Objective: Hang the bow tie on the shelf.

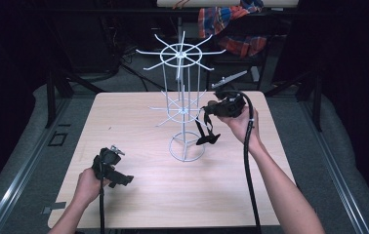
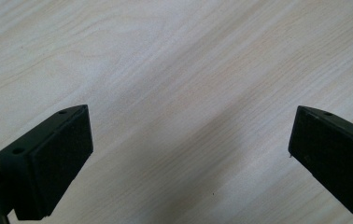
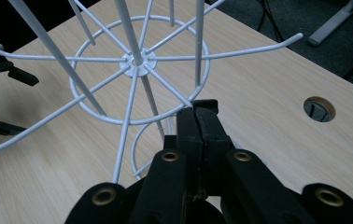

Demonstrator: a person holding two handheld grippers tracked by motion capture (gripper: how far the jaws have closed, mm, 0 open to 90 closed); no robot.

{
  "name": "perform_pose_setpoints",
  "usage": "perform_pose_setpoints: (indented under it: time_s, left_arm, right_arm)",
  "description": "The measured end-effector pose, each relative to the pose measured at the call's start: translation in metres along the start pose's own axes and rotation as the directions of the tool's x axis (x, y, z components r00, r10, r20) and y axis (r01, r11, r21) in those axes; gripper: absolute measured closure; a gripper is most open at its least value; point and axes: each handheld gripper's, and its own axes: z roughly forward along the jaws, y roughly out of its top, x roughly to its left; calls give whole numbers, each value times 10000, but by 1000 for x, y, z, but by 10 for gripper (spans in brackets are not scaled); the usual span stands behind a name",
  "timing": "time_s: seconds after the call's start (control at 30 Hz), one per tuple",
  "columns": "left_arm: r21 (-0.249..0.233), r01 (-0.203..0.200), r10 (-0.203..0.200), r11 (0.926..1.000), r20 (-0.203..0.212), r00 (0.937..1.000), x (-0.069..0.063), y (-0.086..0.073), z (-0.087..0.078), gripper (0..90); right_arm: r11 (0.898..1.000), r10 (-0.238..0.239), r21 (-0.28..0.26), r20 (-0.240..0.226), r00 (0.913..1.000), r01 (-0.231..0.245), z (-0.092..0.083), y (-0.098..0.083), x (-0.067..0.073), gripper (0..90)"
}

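Note:
A white wire rack point(image 1: 181, 97) with two tiers of spoked hooks stands on a ring base at the middle of the wooden table point(image 1: 143, 200). My right gripper point(image 1: 207, 139) is just right of the rack, angled down. In the right gripper view its jaws are pressed shut, and the gripper point(image 3: 198, 106) tips lie on the lower tier's ring point(image 3: 90, 105) where a spoke ends. Whether a wire is pinched between them I cannot tell. My left gripper point(image 1: 122, 165) rests low at the front left, well apart from the rack. It point(image 2: 191, 154) is wide open over bare wood.
A round cable hole point(image 3: 319, 108) sits in the table at the far right. A plaid cloth point(image 1: 231, 24) hangs behind the table. Dark frame legs point(image 1: 51, 97) stand off the far corners. Cables trail from both grippers to the near edge.

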Motion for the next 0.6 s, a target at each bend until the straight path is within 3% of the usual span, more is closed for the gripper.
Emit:
perform_pose_setpoints:
  time_s: [0.37,0.6]
  left_arm:
    - [-16,-15,14,10000,-6,10000,0,0,0,0]
    - [-35,6,-6,10000,-27,10000,0,0,0,0]
  right_arm:
    - [9974,-602,409,394,9974,586,12,2,10,890]
    - [9976,-657,250,277,9975,650,16,-2,9,889]
